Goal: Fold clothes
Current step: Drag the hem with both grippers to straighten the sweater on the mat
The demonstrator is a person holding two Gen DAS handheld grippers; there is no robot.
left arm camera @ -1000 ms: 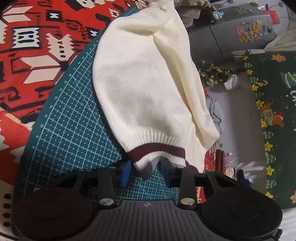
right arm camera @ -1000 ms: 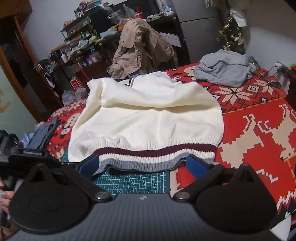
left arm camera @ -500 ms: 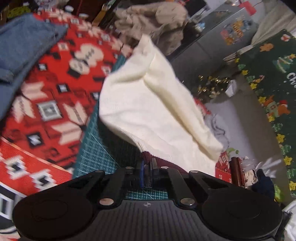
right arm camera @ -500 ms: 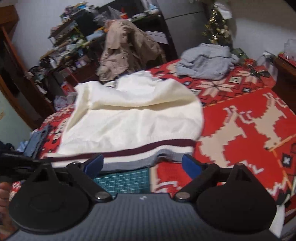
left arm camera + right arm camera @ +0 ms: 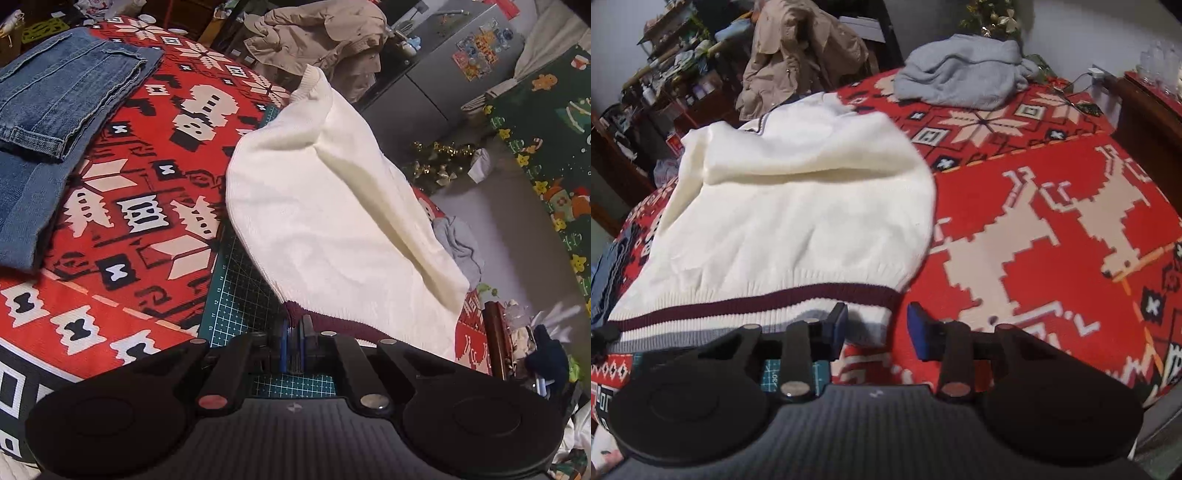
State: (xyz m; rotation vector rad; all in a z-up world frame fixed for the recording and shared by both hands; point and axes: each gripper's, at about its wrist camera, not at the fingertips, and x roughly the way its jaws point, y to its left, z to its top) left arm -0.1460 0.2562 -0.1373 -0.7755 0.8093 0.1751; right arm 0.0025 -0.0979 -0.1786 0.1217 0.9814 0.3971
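Left wrist view
Left gripper point(image 5: 293, 332): fingers clenched on the maroon hem band of the cream sweater point(image 5: 325, 206).
Sweater position: hem corner raised off the green cutting mat point(image 5: 236, 291); the body slopes away toward the far edge of the bed.
Surface: red patterned blanket point(image 5: 140, 206) beneath the mat.
Other items: folded blue jeans point(image 5: 55, 110) on the blanket, well apart to the left; tan jacket point(image 5: 314, 33) beyond the sweater.

Right wrist view
Right gripper point(image 5: 877, 326): fingers released, jaws spread, straddling the sweater's point(image 5: 798, 214) right hem corner; contact cannot be determined.
Sweater position: lying on the blanket point(image 5: 1034, 236), striped hem nearest the camera, collar farthest.
Mat point(image 5: 772, 373): a strip shows below the hem.
Other items: grey garment point(image 5: 960, 77) crumpled at the far side of the bed; tan jacket point(image 5: 798, 51) behind the sweater.
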